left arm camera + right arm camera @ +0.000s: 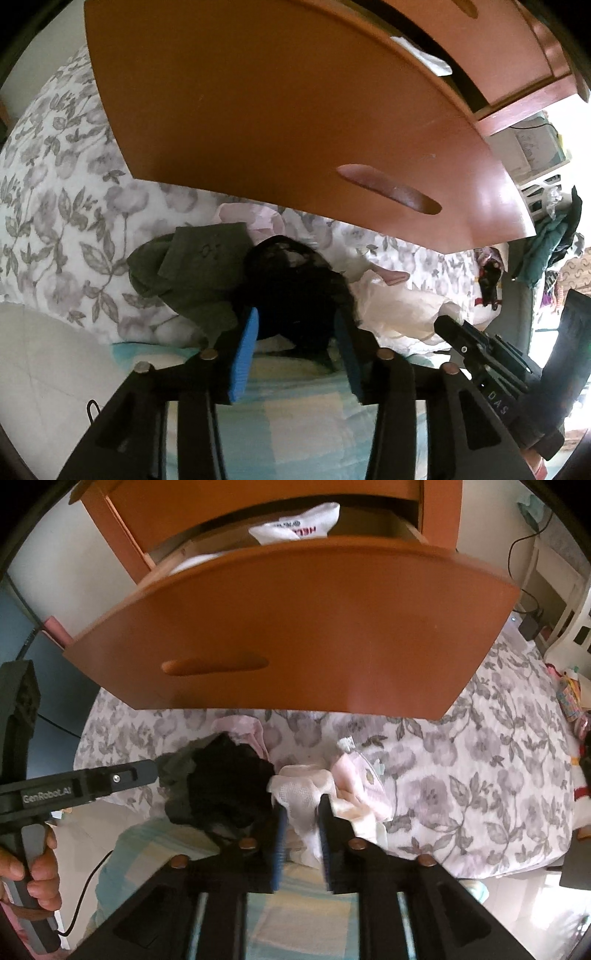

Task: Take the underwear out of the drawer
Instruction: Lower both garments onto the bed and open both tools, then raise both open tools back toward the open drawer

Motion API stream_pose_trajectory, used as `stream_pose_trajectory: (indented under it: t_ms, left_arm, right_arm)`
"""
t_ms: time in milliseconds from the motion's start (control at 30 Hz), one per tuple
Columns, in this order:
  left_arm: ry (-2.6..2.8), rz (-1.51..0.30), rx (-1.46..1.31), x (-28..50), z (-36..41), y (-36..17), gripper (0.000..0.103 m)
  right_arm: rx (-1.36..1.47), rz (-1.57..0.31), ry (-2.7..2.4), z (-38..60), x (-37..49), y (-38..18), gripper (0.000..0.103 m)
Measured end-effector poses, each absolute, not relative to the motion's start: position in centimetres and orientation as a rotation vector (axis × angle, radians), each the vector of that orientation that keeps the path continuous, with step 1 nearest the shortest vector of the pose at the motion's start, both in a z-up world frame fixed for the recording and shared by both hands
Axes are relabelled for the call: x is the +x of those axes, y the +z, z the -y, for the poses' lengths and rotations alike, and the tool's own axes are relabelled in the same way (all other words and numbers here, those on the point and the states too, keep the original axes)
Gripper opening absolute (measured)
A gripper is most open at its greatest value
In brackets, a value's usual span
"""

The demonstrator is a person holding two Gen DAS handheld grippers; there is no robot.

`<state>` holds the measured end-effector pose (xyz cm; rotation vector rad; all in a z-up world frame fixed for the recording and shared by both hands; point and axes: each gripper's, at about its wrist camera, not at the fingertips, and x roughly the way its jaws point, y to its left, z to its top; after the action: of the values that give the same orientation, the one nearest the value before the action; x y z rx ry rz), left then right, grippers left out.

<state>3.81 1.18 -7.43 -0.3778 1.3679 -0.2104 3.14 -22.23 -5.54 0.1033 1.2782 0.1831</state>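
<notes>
Your right gripper pinches white mesh underwear over the bed; your left gripper gapes around a black pair, piled near the open drawer.

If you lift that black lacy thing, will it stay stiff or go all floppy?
Probably floppy: the black lace lies crumpled in soft folds between the left tool's pads. Likely very light, being thin. Its lace might snag on the green cloth it touches.

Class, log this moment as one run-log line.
left gripper: open around black lace underwear | right gripper: shut on white mesh underwear | wooden drawer: open
</notes>
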Motion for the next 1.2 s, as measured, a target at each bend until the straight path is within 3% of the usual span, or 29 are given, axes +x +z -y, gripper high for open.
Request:
stream_pose_trajectory:
  t_ms: [33, 100, 133, 167, 200, 500, 600, 1200]
  left_arm:
    - [-0.205, -1.371, -0.378, 3.8, -1.2, -7.5, 0.049]
    - [-0.195, -1.379, -0.381, 3.9, -1.4, -7.7, 0.050]
    - [-0.189, -1.383, -0.382, 3.9, -1.5, -7.9, 0.051]
    - [-0.185, -1.387, -0.382, 3.9, -1.5, -8.0, 0.059]
    - [-0.180, -1.390, -0.383, 3.9, -1.6, -8.1, 0.066]
    - [-0.147, -1.389, -0.372, 4.0, -1.9, -8.2, 0.069]
    - [-0.121, -1.370, -0.368, 4.0, -2.3, -8.1, 0.088]
    - [-0.065, -1.302, -0.391, 3.8, -3.2, -7.3, 0.096]
  right_arm:
    - [0.099, -1.281, 0.180, 22.2, 3.1, -5.6, 0.032]
    - [0.087, -1.287, 0.164, 22.2, 3.1, -5.8, 0.054]
    - [0.082, -1.288, 0.151, 22.3, 3.1, -5.8, 0.060]
    - [0.079, -1.289, 0.143, 22.3, 3.1, -5.9, 0.065]
    - [0.077, -1.290, 0.136, 22.4, 3.2, -6.0, 0.065]
    - [0.069, -1.308, 0.095, 22.8, 3.2, -6.7, 0.090]
    - [0.058, -1.308, 0.073, 23.0, 3.2, -6.7, 0.103]
    - [0.048, -1.282, 0.077, 22.9, 2.7, -5.9, 0.103]
